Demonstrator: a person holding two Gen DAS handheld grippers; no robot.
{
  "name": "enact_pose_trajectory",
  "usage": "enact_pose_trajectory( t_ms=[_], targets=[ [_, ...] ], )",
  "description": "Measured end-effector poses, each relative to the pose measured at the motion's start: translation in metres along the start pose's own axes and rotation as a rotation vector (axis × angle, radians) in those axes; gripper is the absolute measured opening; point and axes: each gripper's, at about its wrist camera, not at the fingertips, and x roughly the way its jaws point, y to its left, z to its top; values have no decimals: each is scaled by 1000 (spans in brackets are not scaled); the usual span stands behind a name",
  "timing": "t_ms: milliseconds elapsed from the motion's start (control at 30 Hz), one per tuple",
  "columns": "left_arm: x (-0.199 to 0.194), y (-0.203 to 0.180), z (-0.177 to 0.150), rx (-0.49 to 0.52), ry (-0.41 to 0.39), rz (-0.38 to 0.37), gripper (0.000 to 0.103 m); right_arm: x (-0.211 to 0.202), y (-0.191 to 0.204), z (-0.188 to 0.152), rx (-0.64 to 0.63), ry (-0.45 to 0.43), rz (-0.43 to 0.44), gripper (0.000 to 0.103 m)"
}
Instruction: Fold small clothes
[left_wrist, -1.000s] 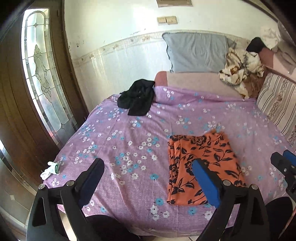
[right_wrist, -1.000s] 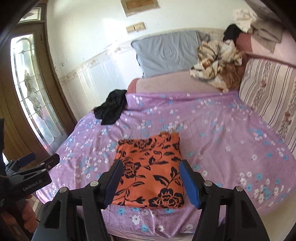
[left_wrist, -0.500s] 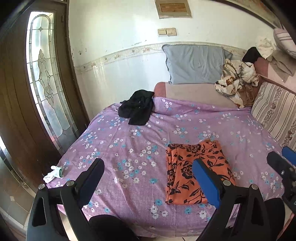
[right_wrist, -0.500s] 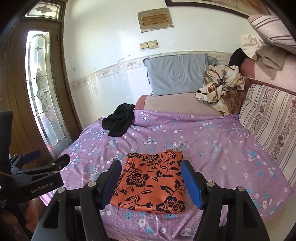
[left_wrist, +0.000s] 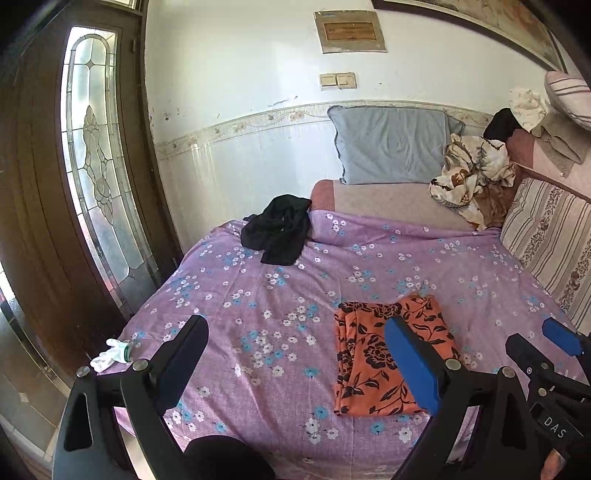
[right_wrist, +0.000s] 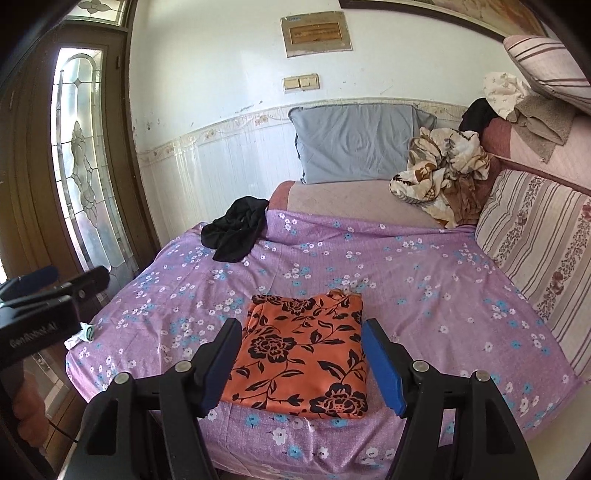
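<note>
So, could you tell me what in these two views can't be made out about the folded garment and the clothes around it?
- Orange floral garment: the underside and layers of its fold are hidden in both views.
- Same garment, left wrist view: the blue finger covers its right part.
- Black garment: crumpled, so its type is unclear.
- White item at the bed's edge: too small to identify.
- Patterned heap: bunched, so its pieces are indistinguishable.
</note>
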Motion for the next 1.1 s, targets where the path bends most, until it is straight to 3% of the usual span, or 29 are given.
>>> enact_pose_trajectory(
  t_ms=[533,1100],
  targets=[
    [7,14,1,-13,-17,27,96,0,13,7,-36,-28,-31,71],
    [20,28,13,-32,-27,-1,96,6,33,25,-91,-31,-65,71]
  ],
)
